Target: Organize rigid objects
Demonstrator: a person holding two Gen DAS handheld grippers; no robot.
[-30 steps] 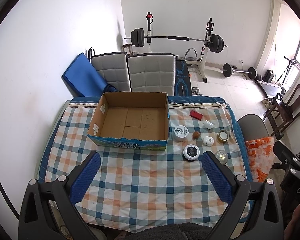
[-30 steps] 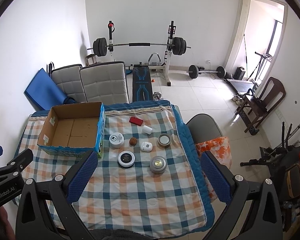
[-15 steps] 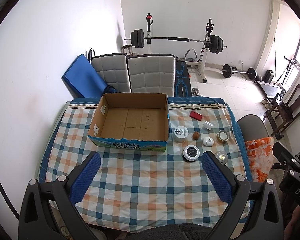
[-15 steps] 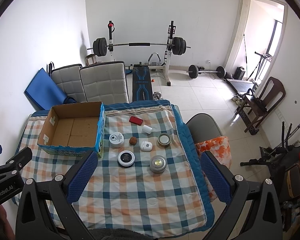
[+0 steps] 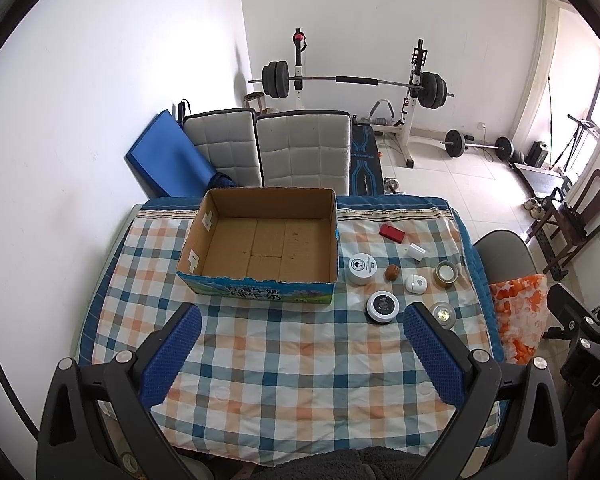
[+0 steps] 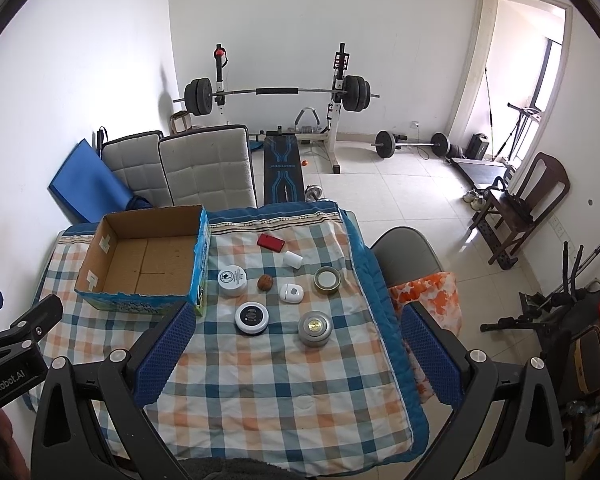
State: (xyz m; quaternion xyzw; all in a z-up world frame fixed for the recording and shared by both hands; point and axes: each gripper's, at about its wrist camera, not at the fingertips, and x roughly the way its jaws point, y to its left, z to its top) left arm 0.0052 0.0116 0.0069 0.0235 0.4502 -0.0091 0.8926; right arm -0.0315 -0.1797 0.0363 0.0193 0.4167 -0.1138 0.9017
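Note:
An empty cardboard box (image 5: 260, 246) (image 6: 144, 264) stands on the checked tablecloth (image 5: 284, 368) (image 6: 276, 376). Right of it lie small items: a red box (image 6: 270, 241), a white cap (image 6: 292, 259), a white jar (image 6: 232, 279), a brown nut-like ball (image 6: 265, 282), a white rounded case (image 6: 291, 293), a gold-rimmed tin (image 6: 327, 279), a black-lidded jar (image 6: 252, 317) and a silver tin (image 6: 315, 328). My left gripper (image 5: 300, 354) hovers open above the near table. High over the near edge, my right gripper (image 6: 296, 354) is open too. Neither holds anything.
Two padded chairs (image 5: 268, 148) and a blue mat (image 5: 168, 160) stand behind the table. A grey chair with an orange cloth (image 6: 420, 280) sits at the right edge. A barbell rack (image 6: 280, 92) and weights fill the far room. A dark wooden chair (image 6: 528, 208) is at the right.
Both views have shifted only slightly; the objects and box stay where they were and both grippers remain open.

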